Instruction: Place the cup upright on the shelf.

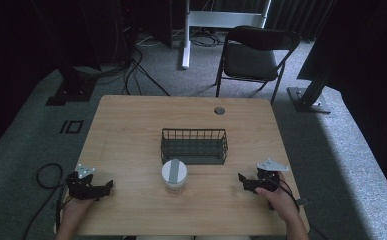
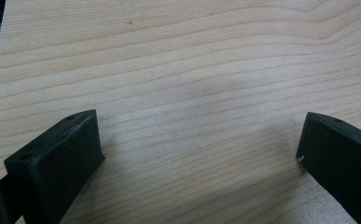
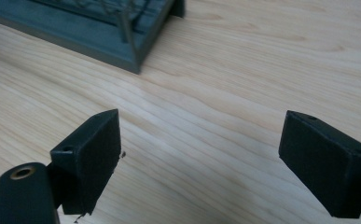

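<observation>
A white lidded cup (image 1: 174, 176) is set upright near the middle of the desk (image 1: 131, 120), just in front of a dark wire basket (image 1: 194, 146). The left gripper (image 1: 107, 187) is held by the front left edge and the right gripper (image 1: 242, 180) by the front right edge, both with jaws spread wide and nothing held, apparently so that the cup is flanked and within reach.

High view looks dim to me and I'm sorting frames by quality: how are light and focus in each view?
High view: dark surroundings, a light band on the floor at right, table evenly lit. Left gripper view: sharp wood grain, soft shadow between the open left claw. Right gripper view: basket corner blurred, right claw open.
</observation>
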The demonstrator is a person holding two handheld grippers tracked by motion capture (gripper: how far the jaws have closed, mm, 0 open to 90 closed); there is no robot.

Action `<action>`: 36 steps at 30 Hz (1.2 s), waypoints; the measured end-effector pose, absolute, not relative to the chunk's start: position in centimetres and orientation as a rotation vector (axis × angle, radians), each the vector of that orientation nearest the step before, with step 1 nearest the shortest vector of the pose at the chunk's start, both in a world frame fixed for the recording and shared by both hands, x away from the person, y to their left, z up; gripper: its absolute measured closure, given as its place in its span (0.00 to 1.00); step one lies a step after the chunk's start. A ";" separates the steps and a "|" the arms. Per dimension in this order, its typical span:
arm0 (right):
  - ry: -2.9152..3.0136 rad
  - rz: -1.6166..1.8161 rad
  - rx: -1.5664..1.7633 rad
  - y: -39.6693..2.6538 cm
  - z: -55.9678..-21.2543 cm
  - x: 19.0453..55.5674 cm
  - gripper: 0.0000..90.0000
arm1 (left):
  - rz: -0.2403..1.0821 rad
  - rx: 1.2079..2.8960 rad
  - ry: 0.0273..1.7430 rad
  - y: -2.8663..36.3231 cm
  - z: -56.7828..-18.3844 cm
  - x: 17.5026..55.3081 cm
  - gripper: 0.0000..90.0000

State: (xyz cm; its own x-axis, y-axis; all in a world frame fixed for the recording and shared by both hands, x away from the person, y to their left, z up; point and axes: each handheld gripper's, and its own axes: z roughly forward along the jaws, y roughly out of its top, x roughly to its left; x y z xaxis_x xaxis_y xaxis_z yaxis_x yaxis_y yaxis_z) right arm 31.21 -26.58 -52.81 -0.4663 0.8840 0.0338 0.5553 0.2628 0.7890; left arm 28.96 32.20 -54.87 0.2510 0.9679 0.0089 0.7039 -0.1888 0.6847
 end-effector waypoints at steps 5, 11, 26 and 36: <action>2.144 1.068 1.279 -25.7 -52.8 31.3 0.14 | 0.610 1.966 1.515 32.2 -54.9 29.0 0.00; 2.176 1.112 1.248 -24.4 -52.6 31.1 0.14 | 0.611 1.965 1.515 32.2 -54.9 29.0 0.00; 2.268 1.170 1.122 -21.0 -52.3 30.4 0.14 | 0.611 1.965 1.515 32.2 -54.9 29.0 0.00; 2.318 1.215 1.047 -18.7 -52.1 30.0 0.14 | 0.611 1.964 1.515 32.2 -54.9 29.0 0.00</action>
